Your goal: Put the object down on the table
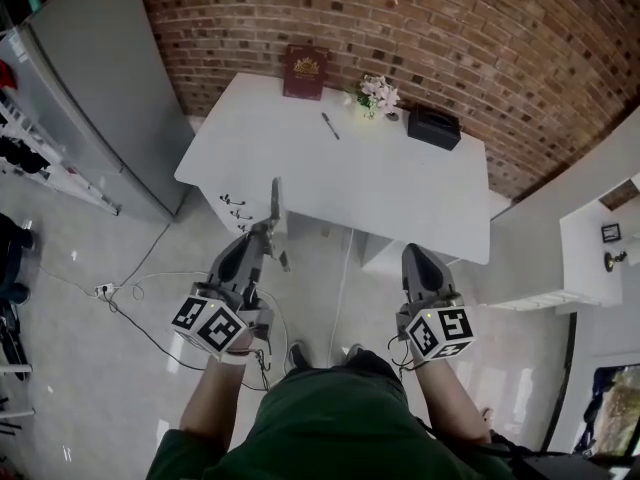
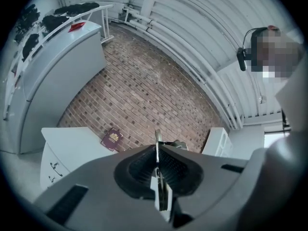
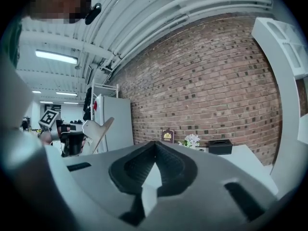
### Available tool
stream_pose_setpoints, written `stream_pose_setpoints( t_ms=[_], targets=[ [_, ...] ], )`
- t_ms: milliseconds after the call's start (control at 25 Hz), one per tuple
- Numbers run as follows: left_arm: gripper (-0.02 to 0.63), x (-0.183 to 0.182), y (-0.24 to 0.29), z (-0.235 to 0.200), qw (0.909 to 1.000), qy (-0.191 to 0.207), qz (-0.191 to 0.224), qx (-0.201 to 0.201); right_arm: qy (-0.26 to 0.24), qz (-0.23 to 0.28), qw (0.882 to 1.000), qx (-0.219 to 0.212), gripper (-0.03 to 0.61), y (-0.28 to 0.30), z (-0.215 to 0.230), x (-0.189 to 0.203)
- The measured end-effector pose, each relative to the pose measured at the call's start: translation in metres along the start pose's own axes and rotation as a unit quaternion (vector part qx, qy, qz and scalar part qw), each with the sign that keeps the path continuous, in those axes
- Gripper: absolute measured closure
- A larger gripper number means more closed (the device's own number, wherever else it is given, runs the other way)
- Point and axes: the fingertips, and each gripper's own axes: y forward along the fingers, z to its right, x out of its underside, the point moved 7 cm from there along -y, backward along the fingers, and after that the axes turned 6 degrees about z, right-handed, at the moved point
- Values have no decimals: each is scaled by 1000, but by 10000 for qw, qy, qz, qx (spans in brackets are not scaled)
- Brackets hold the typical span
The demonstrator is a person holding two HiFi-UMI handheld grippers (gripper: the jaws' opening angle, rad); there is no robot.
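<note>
Clamping a thin flat object [image 1: 275,198], left gripper [image 1: 268,232] short of the table [image 1: 400,188].

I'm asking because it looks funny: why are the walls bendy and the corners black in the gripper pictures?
Left gripper view: a wide lens bows the brick wall and leaves black corners. Right gripper view: same bending, and the ceiling light glares white. Head view: milder bending, the table sharp and bright.

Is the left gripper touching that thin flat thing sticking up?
Touching. The left gripper view shows the left gripper shut on the thin flat object, which is squeezed edge-on between its jaws with no gap on either side.
</note>
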Motion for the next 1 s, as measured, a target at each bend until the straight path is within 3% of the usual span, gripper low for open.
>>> stream_pose_setpoints(
  t_ms=[440,840,1000],
  targets=[
    [601,14,35,-7,9999,-114,-91,-14,54,-53,9999,-89,575,32,26,8],
    [601,21,111,28,9978,333,0,-565,388,116,9948,-930,575,106,99,4],
    [601,40,136,35,9962,481,152,-717,527,73,9913,-1208,575,129,135,5]
  ],
)
